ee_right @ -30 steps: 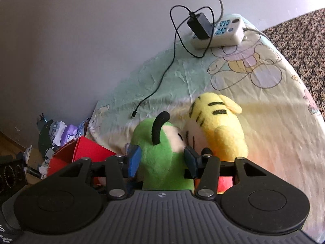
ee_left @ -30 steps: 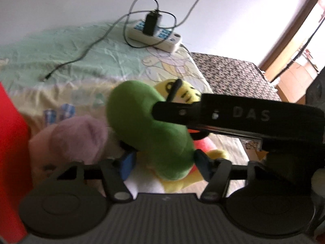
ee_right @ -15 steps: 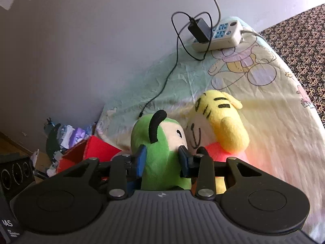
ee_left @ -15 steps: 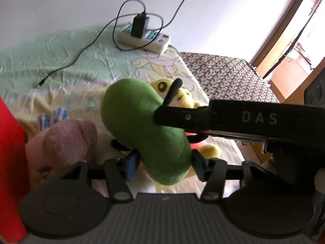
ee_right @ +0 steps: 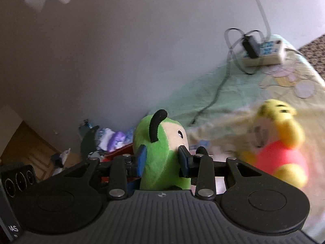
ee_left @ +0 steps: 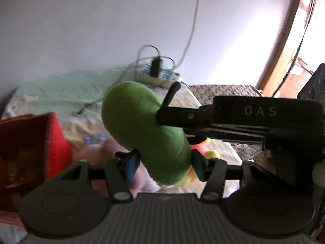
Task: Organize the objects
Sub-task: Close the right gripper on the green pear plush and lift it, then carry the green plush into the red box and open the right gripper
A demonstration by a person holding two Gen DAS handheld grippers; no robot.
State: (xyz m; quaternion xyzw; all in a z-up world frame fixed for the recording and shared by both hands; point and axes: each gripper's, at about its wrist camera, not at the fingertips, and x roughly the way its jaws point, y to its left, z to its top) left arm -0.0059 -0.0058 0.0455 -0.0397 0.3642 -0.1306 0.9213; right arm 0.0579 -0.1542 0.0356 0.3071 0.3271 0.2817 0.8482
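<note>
Both grippers are clamped on the green plush toy (ee_left: 142, 126): the left gripper (ee_left: 163, 162) is closed on its lower body, and the right gripper (ee_right: 162, 160) is closed on it just below the face, its blue pads (ee_right: 141, 158) pressed into the fabric. In both views the toy is seen clear of the bed (ee_left: 61, 89), above the other toys.

A transfer is judged to be in hand, with the toy lifted and not yet stowed. The red box (ee_left: 54, 142) at the near left of the left wrist view is taken as the likely destination, though this cannot be confirmed.

On the sheet, a pink plush (ee_left: 97, 152) lies just beside the box, and a yellow plush in a red top (ee_right: 280, 142) lies to the right, well apart from the power strip (ee_right: 264, 55) at the far end.

For the next move, a joint carry to the left over the box's open top is called for, then an even release from both sides.
</note>
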